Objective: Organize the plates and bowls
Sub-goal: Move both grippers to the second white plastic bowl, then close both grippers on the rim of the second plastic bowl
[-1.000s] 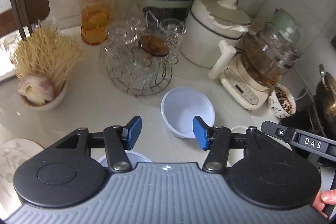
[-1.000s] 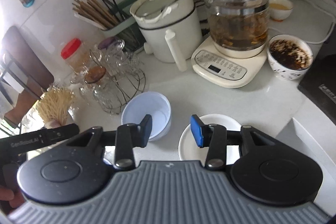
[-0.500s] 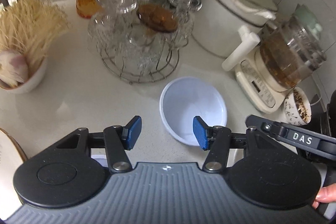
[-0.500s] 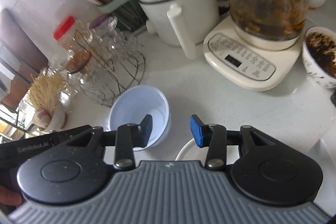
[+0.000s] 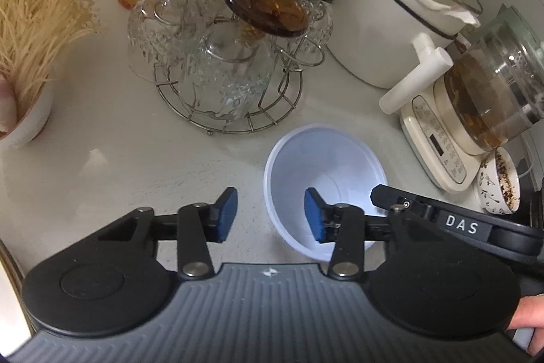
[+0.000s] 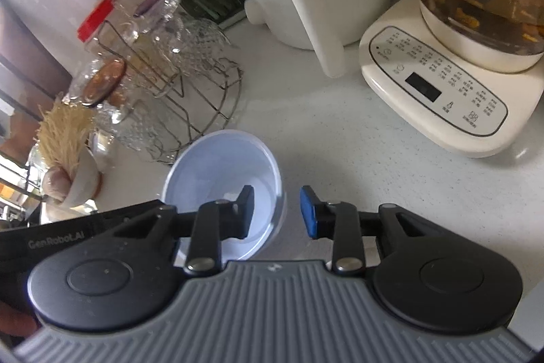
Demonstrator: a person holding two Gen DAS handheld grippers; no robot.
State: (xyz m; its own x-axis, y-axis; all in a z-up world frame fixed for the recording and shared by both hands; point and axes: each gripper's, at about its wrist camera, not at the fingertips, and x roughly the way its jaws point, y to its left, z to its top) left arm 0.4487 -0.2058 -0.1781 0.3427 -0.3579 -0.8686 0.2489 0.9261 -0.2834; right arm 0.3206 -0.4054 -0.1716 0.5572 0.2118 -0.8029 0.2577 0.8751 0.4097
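A pale blue plastic bowl (image 5: pixel 323 172) stands upright on the white counter; it also shows in the right wrist view (image 6: pixel 217 172). My left gripper (image 5: pixel 270 215) is open, its fingers astride the bowl's left rim, the right pad inside the bowl. My right gripper (image 6: pixel 277 213) is open, its fingers astride the bowl's right rim, the left pad over the bowl's inside. Neither pad visibly presses the rim. The white plate seen earlier is hidden under the right gripper.
A wire rack of upturned glasses (image 5: pixel 221 63) stands just behind the bowl. A white pot (image 5: pixel 401 12), a tea kettle on its base (image 6: pixel 452 80), a patterned bowl of tea leaves (image 5: pixel 499 186) and a bowl of dry noodles (image 5: pixel 27 33) surround it.
Both grippers have moved forward and down to the blue bowl, now straddling its opposite rims. The white plate and the small bowl near the left gripper have passed out of view.
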